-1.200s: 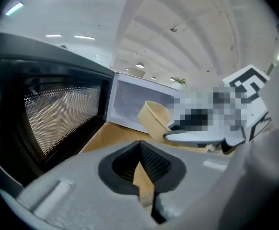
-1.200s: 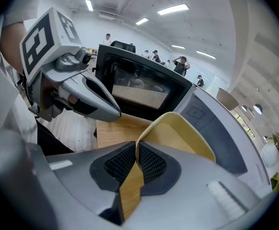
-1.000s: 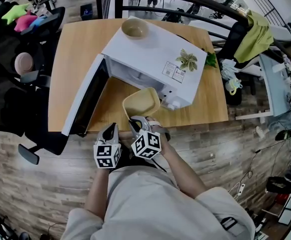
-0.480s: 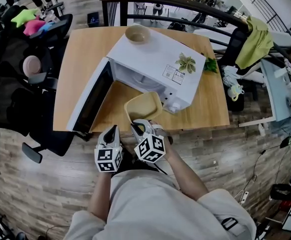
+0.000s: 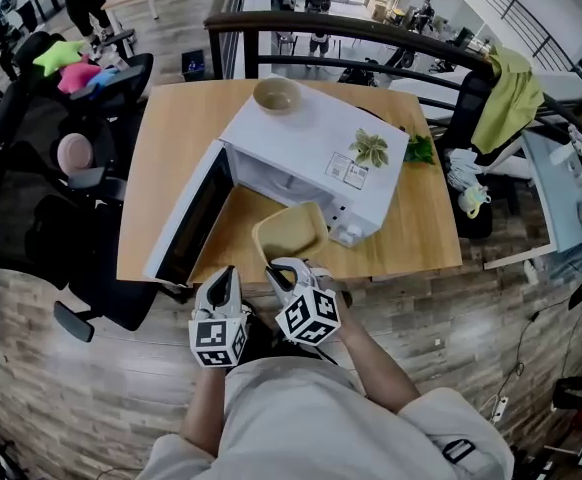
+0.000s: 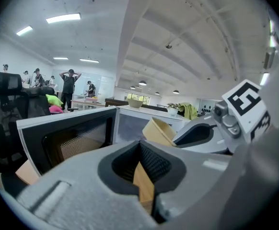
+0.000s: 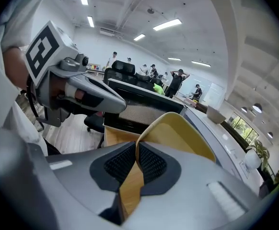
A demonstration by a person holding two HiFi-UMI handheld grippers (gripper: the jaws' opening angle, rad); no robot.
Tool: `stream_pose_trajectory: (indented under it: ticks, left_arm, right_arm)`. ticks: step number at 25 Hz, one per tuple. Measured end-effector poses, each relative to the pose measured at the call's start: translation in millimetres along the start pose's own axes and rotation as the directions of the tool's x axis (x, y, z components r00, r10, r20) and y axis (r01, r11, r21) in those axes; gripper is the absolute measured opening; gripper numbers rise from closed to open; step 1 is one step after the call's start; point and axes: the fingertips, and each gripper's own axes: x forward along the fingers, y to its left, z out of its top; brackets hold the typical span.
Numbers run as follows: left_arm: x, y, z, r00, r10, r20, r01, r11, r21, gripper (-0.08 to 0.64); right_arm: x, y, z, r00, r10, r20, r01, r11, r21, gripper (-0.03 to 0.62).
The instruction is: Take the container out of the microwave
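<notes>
The white microwave (image 5: 311, 148) stands on the wooden table (image 5: 171, 138) with its door (image 5: 186, 218) swung open to the left. A tan square container (image 5: 289, 233) hangs outside the oven's mouth, over the table's front part. My right gripper (image 5: 279, 266) is shut on its near rim; in the right gripper view the rim (image 7: 144, 138) sits pinched between the pads and the gripper (image 7: 135, 164) points at the door. My left gripper (image 5: 225, 273) is beside it on the left, shut and holding nothing, with the left gripper (image 6: 142, 169) aimed at the door (image 6: 67, 135).
A tan bowl (image 5: 276, 94) and a small plant (image 5: 371, 148) sit on top of the microwave. Black office chairs (image 5: 41, 188) crowd the table's left side. A dark railing (image 5: 371, 23) runs behind, with a green cloth (image 5: 511, 93) over a chair at right.
The right gripper keeps its hold on the container, which has drawn slightly back from the microwave's mouth. The left gripper stays alongside. My head view has shifted.
</notes>
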Motion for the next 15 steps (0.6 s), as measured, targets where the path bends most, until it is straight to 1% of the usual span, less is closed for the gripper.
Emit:
stream_pose_trajectory:
  ticks: [2,10,15]
  left_arm:
    - [-2.6,-2.0,4.4,1.000,-0.004,0.007,0.004,1.000,0.009,0.003]
    - [-5.2,-7.9,17.2,0.999,-0.021,0.027,0.020,0.999,0.029,0.003]
    - [-0.2,-9.6,16.2,1.000,-0.024,0.019,0.024,0.999,0.042,0.003]
  right_arm:
    - [-3.8,-0.3,2.8,1.000,0.007,0.000,-0.007,1.000,0.004,0.035]
    - [-17.5,0.9,11.3,0.999,0.017,-0.028,-0.018,0.999,-0.043,0.035]
    - [-18.9,2.3,10.4,0.999,0.023,-0.033,-0.025,0.998,-0.053,0.035]
